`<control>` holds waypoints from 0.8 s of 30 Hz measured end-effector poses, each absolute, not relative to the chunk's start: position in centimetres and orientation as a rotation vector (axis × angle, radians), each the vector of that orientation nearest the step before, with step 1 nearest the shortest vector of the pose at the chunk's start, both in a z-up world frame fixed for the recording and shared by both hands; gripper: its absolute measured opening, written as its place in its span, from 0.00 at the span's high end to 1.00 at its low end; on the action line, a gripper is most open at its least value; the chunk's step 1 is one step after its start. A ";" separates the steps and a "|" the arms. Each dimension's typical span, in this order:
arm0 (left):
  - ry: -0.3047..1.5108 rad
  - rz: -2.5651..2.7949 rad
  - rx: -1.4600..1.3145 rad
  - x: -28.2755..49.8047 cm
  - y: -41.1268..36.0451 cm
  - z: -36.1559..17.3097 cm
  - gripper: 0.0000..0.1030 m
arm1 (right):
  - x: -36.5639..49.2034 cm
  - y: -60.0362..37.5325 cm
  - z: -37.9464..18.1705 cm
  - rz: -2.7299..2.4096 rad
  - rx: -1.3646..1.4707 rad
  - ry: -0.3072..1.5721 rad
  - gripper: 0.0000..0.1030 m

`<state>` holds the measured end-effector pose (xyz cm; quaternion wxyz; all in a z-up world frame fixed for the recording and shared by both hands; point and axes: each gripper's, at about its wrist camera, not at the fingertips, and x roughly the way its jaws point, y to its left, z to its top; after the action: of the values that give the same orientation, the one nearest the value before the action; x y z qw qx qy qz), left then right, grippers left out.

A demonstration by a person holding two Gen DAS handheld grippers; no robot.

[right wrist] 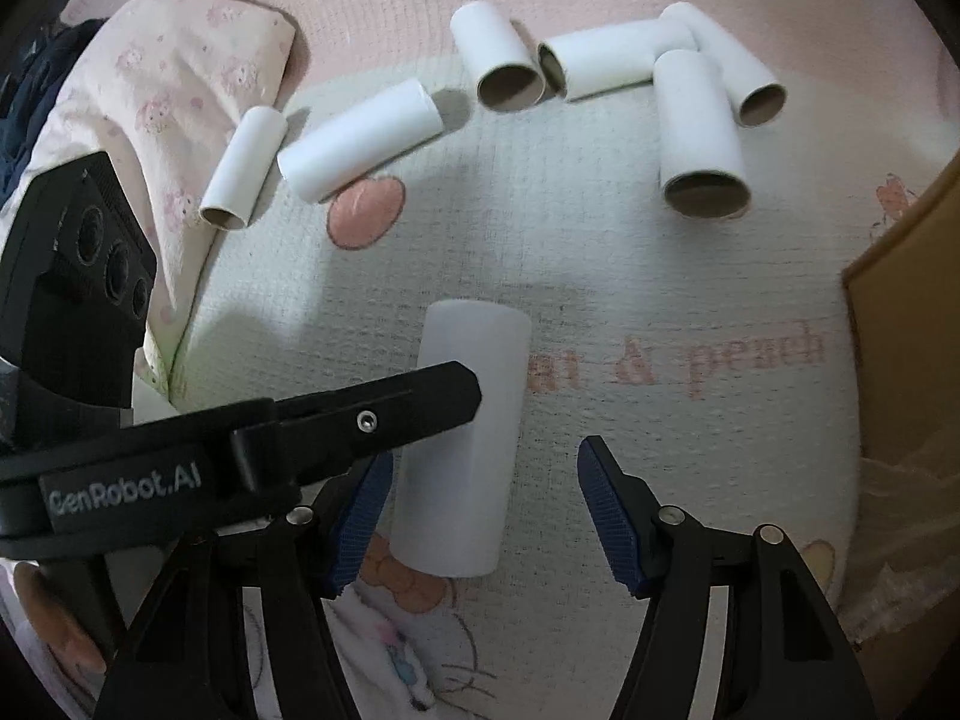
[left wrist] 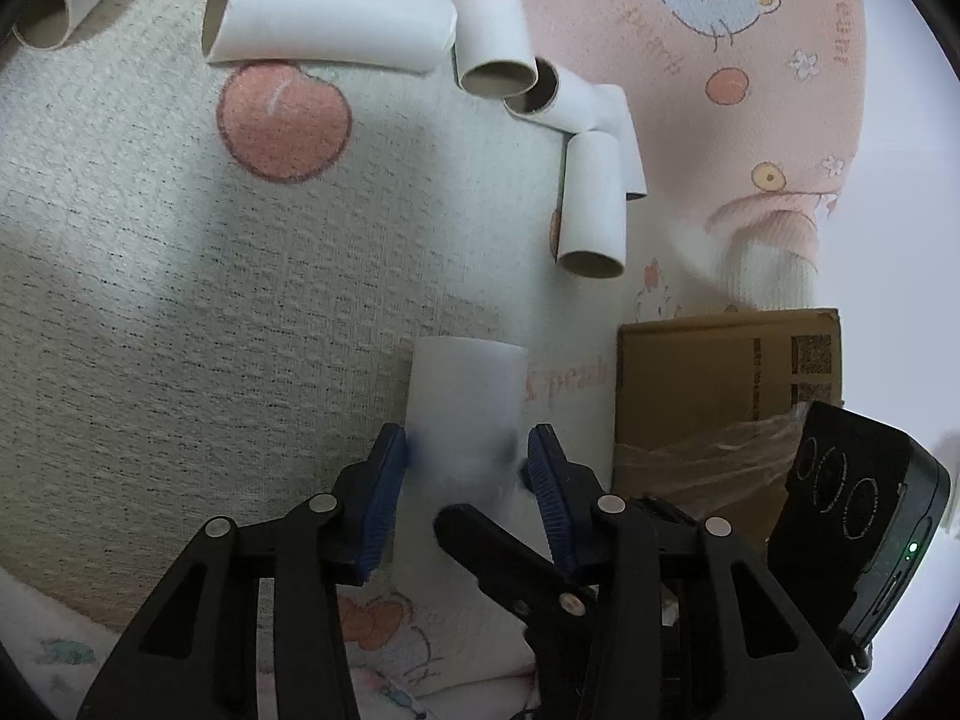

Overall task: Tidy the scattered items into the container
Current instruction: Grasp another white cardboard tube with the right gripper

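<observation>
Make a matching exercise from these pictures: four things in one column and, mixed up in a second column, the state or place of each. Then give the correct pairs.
Things:
1. left tool
2. right tool
3. cardboard box
4. long tube

States or places:
A. lying on its side beside a peach print on the mat
B. open, nothing between its blue pads
C. standing at the right edge of the mat, brown
D. closed around a white cardboard tube

Pairs: 1-D, 2-B, 3-C, 4-A
</observation>
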<state>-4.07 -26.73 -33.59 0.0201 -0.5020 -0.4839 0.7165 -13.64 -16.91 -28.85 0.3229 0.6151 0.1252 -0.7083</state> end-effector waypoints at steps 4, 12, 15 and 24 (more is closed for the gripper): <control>-1.438 2.260 -1.569 -4.3 -26.3 -33.3 0.55 | -13.6 -16.9 -29.4 -1.821 1.635 0.266 0.61; -1.467 2.256 -1.561 -4.0 -26.5 -33.5 0.60 | -13.9 -16.6 -30.1 -1.799 1.665 0.209 0.60; -1.520 2.224 -1.545 -3.9 -26.7 -33.9 0.60 | -14.5 -16.5 -31.3 -1.771 1.718 0.143 0.60; -1.568 2.154 -1.514 -4.3 -26.3 -34.4 0.60 | -14.0 -16.2 -31.3 -1.810 1.737 0.149 0.61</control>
<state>-4.28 -26.30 -34.37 0.0387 -0.4938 -0.5113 0.7024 -14.02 -16.18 -31.32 0.3092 0.6573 0.0563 -0.6849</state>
